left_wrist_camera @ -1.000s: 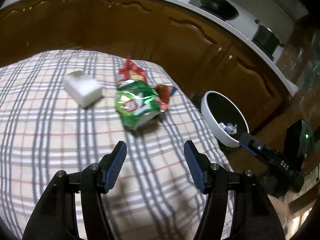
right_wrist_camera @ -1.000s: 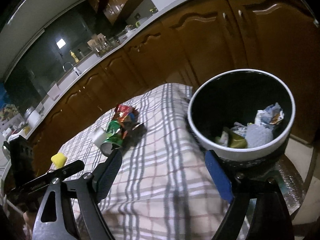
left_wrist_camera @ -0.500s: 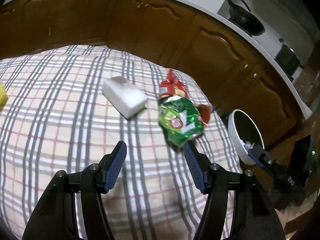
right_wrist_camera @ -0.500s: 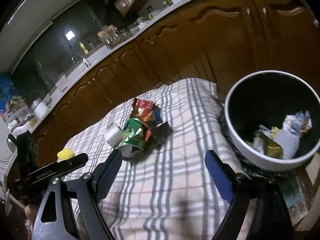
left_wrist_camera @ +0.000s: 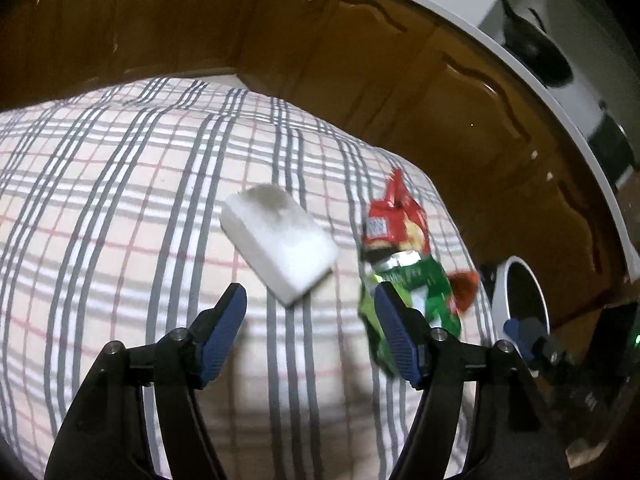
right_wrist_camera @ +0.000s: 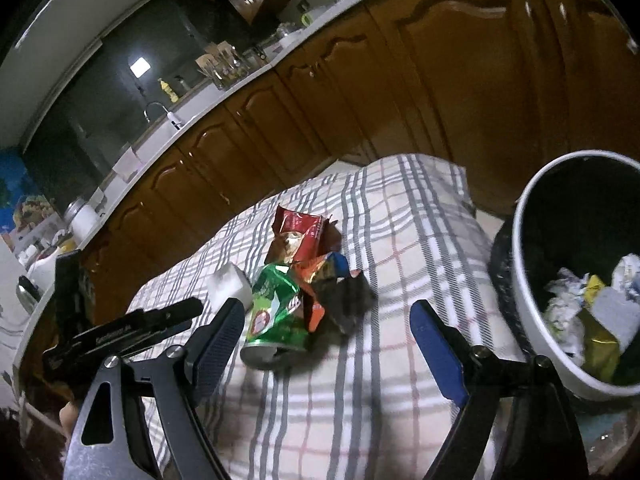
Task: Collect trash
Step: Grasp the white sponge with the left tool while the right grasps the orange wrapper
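Both claws, left gripper and right gripper, I hold spread and unloaded. Green wrapper, red wrapper: print unreadable. White block beside them; bin past the plaid cloth edge.

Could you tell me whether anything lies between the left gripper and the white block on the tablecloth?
Nothing visible does. The left gripper is open, and only bare tablecloth lies between it and the white block. The wrappers sit off to the right.

Both wrist views look down along their fingers, sharing the checked cloth and wrappers.
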A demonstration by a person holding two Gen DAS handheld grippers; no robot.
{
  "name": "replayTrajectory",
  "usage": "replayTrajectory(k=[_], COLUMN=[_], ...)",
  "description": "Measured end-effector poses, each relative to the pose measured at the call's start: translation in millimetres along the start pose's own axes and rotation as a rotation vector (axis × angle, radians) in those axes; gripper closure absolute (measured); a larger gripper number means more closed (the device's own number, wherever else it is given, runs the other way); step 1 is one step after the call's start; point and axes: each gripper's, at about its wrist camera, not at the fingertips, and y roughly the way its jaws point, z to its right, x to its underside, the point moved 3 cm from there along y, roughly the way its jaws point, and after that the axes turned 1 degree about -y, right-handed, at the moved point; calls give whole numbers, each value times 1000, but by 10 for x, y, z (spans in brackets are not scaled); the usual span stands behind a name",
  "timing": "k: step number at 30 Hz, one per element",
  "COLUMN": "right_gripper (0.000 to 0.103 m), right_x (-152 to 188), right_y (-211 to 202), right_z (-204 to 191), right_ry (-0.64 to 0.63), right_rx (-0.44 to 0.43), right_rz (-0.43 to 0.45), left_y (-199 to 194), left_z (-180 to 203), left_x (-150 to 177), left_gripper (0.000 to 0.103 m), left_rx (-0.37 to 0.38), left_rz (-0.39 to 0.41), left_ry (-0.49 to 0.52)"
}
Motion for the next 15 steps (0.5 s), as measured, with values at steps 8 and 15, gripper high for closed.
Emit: replayTrajectory(k=[8, 15], right_gripper=[32, 59], right_x=[-60, -9], right_y=[367, 558], right_z=[-3, 44], right_ry=[0, -13], right_rx=[-4, 26], right_rz=[-69, -108], left_y=[404, 506], left_z=[-20, 37], left_x=[-260, -259], left_gripper=[33, 36], left_rx=[-71, -162], left_rz=[-28, 11], left_ry=[-24, 84])
